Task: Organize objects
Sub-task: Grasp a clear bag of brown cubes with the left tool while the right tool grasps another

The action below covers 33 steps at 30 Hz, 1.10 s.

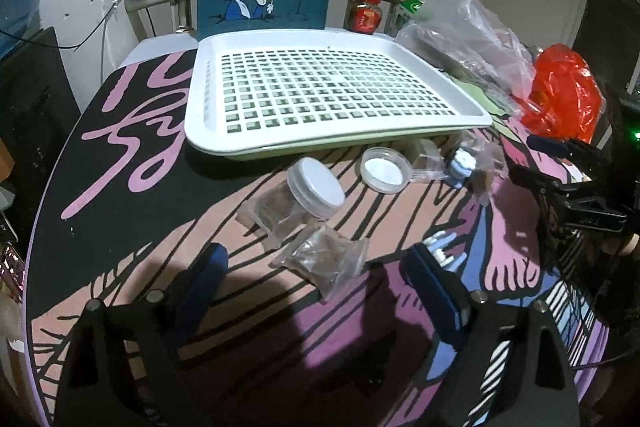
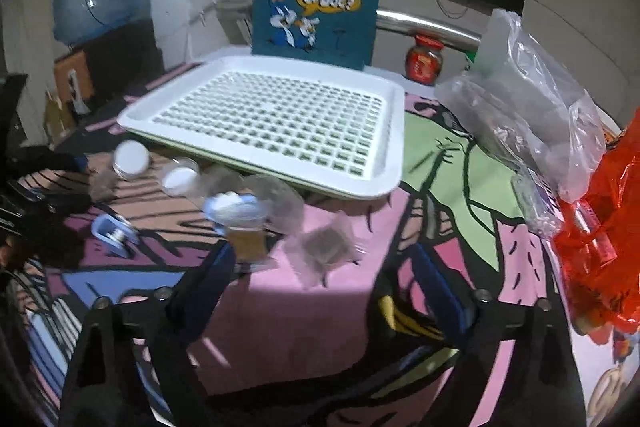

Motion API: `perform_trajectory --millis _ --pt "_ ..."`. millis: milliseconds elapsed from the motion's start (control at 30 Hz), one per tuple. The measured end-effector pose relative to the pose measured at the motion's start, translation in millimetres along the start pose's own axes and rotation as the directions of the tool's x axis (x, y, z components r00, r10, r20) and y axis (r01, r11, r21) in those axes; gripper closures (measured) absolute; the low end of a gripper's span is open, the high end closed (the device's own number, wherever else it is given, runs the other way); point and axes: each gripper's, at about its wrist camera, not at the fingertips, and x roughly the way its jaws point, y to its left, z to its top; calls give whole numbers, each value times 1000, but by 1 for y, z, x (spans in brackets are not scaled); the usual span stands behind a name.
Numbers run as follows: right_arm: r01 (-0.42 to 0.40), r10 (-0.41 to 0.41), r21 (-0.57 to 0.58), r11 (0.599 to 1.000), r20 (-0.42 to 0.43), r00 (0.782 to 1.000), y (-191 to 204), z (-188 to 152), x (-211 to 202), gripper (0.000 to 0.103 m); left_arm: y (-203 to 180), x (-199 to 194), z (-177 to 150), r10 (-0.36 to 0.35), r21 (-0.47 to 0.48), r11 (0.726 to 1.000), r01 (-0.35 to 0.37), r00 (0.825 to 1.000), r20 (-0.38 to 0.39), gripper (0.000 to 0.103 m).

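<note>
A round table (image 1: 132, 211) covered in a glossy cartoon print, pink, black and lilac, fills both wrist views. At its far side sits a white plastic tray (image 1: 200, 95) with a slotted grid floor, rectangular and empty, resting on a pale green one beneath.

Left to right along the tray's near edge lie the small things to be sorted. First, a clear plastic jar (image 1: 296, 203) on its side, its white screw lid pointing toward the tray and its long axis running from the left gripper (image 1: 316, 283) up toward the tray; brownish contents show through. Just before that gripper lies a crinkled clear packet (image 1: 324, 259) holding something brown, lying between the gripper's blue-padded fingers but untouched by them; the jaws stand wide apart and hold nothing. Further right, a shallow clear round pot (image 1: 384, 169) with a white lid, then a small pale blue and white item (image 1: 460, 167), soft in focus.

The right gripper (image 2: 320, 263) is likewise spread and empty. A second clear packet (image 2: 324, 247) lies flat on the pink print just ahead of it, between the fingers, which makes it the right hand's nearest target.

At the far right sit a crumpled clear bag (image 2: 532, 115) and a red plastic bag (image 2: 604, 211).
</note>
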Motion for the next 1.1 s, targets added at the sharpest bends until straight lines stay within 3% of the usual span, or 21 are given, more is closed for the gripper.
perform_trajectory --millis 233,300,367,433,467,500,800,1100 --pt "-31 32 15 999 -53 998 -6 6 20 32 -1 10 1 11 -7 1000 -11 1000 -27 36" --pt "-49 51 23 999 -76 996 -7 8 27 45 -1 10 1 6 -5 1000 -6 1000 -26 45" --pt "-78 81 30 996 -109 991 -6 8 34 54 1 9 1 -11 -12 1000 11 1000 -23 59" --pt "-85 88 30 996 -111 990 -7 7 35 56 4 9 0 -17 -30 999 16 1000 -18 63" --pt "-87 90 31 996 -111 990 -6 7 35 61 6 8 1 -28 -41 999 28 999 -16 64" --pt "-98 101 32 995 -113 988 -5 6 35 75 7 7 0 -35 -49 998 34 999 -14 65" --pt "-87 88 40 995 -27 996 -1 5 3 75 3 -14 0 -47 -29 998 48 998 52 66" --pt "-70 68 6 998 119 991 9 30 -46 75 -3 -41 23 -8 21 1000 5 991 135 66"
